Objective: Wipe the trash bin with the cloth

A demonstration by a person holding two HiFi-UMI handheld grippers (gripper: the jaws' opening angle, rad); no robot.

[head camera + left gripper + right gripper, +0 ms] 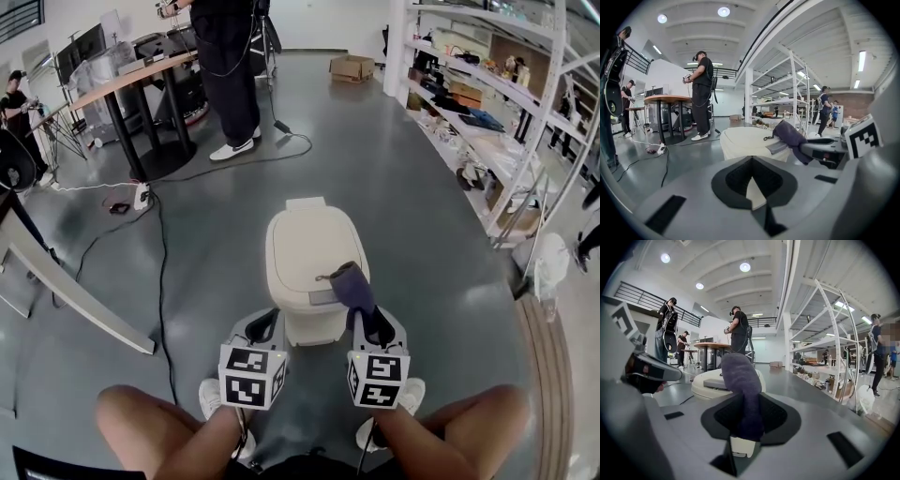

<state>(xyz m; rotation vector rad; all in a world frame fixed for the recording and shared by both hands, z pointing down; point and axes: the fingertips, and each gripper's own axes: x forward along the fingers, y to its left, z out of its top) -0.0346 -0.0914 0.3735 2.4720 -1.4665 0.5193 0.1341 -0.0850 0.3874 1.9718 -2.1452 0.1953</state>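
While right gripper (368, 323) clamps cloth (352, 286) over trash bin (298, 246) lid, left gripper (265, 327) closed, empty, beside bin.

cream trash bin (302, 253) upright (closed, rounded top), dark cloth (354, 286) bunched above its front

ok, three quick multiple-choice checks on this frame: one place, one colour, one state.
1. Where is the trash bin?
A) on the floor
B) on a table
C) on a shelf
2. The cloth is:
A) white
B) dark bluish-purple
C) yellow
3. The right gripper is:
A) open, empty
B) shut on the bin's lid
C) shut on the cloth
Key: 1A, head view shows it standing on grey floor; 2B, dark in every view; 3C, cloth stands clamped between its jaws.
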